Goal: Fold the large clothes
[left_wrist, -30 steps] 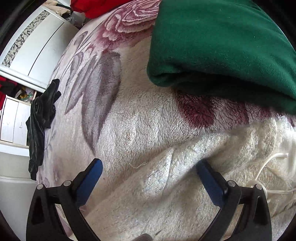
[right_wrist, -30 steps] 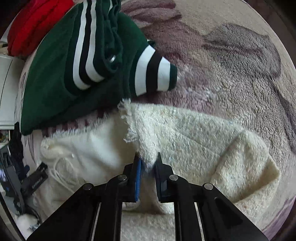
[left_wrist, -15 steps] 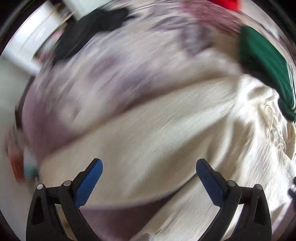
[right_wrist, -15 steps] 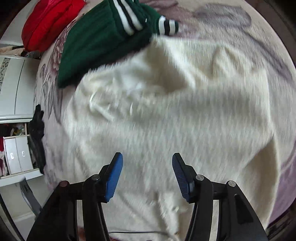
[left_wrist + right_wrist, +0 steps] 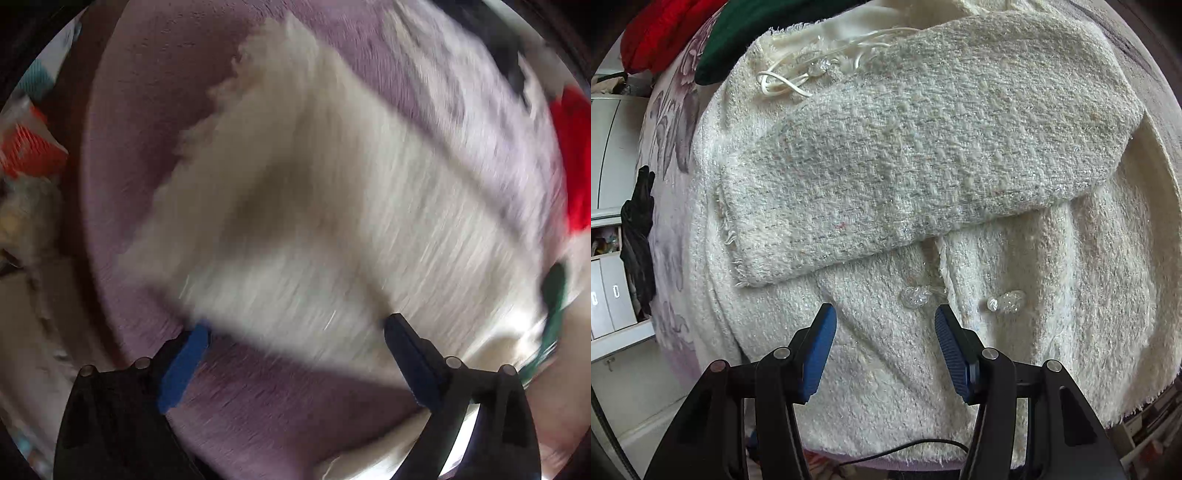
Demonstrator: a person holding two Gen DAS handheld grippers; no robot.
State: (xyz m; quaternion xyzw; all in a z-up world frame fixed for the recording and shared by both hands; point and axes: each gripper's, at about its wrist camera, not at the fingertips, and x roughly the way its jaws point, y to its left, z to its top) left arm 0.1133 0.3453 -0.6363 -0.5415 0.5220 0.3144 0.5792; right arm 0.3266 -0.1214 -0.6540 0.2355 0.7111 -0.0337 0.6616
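Cream tweed jacket (image 5: pixel 923 155), sleeve folded across front, on floral blanket (image 5: pixel 670 122). Left gripper (image 5: pixel 295 354) and right gripper (image 5: pixel 884 345): fingers open, empty.

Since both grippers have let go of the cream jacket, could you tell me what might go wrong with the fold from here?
1. The folded sleeve lies loose across the cream jacket; lifting the hem could slide it off.
2. The crystal buttons sit just ahead of the open right gripper, so a grasp there may pinch one.
3. The white cord near the collar could snag.
4. The left gripper view is motion-blurred, so its next grasp point is uncertain.
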